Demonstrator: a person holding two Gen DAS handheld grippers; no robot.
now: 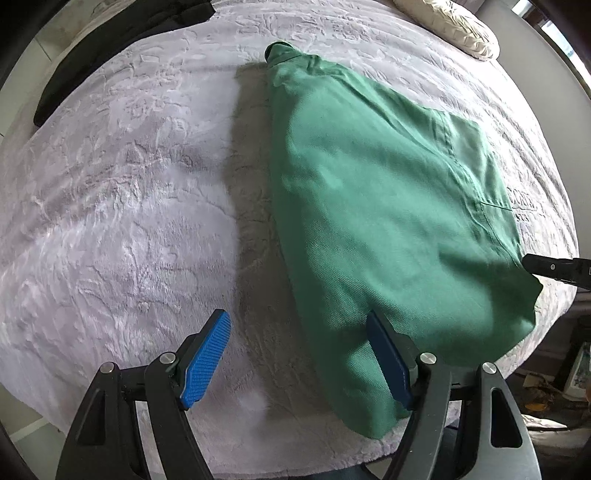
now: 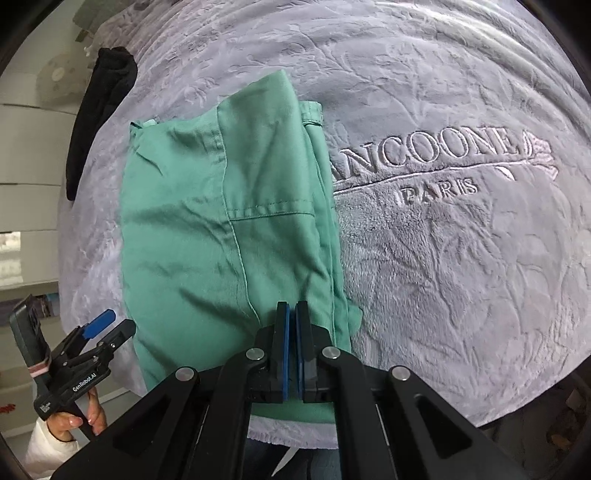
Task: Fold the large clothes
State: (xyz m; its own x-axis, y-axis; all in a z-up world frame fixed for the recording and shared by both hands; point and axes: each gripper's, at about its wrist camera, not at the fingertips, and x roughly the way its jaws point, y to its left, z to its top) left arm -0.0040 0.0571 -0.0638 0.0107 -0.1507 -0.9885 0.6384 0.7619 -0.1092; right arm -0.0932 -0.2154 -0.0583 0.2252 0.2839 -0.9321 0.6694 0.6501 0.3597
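A green garment (image 1: 388,206) lies folded lengthwise on a pale plush bedspread (image 1: 122,206). It also shows in the right wrist view (image 2: 207,229). My left gripper (image 1: 299,354) is open, its blue pads wide apart at the garment's near left edge, holding nothing. It also shows in the right wrist view (image 2: 107,325) at lower left. My right gripper (image 2: 292,314) is shut, its blue pads pressed together on the garment's near edge. Its black tip shows in the left wrist view (image 1: 554,267) at the garment's right corner.
A black garment (image 1: 110,40) lies at the bed's far left edge and also shows in the right wrist view (image 2: 99,122). A cream pillow (image 1: 454,26) sits at the far right. The bedspread (image 2: 461,240) carries embroidered lettering (image 2: 439,155). The bed's near edge drops off below the grippers.
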